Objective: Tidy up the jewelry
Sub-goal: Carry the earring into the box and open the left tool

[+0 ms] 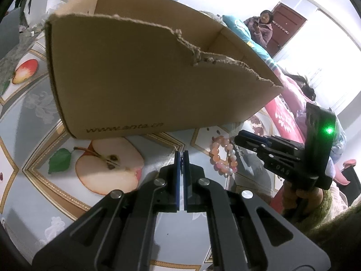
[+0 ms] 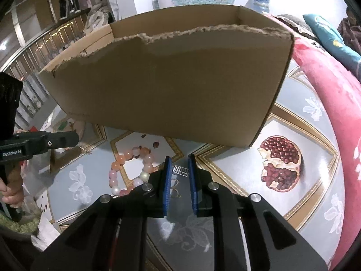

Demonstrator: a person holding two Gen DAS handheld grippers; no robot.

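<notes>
A bracelet of pink, orange and white beads lies on the fruit-print tablecloth in front of the cardboard box. My right gripper hangs just right of it, its blue pads a narrow gap apart. A small silver ridged piece and thin gold rings lie on the cloth between and below the fingers, not pinched. My left gripper is shut left of the bracelet. I cannot tell whether the fine thread at its tip is held. The right gripper reaches in from the right.
The torn-rimmed box stands open-topped close behind both grippers. A pink flowered blanket borders the table on the right. A person sits far back by a door. The left gripper enters the right wrist view from the left.
</notes>
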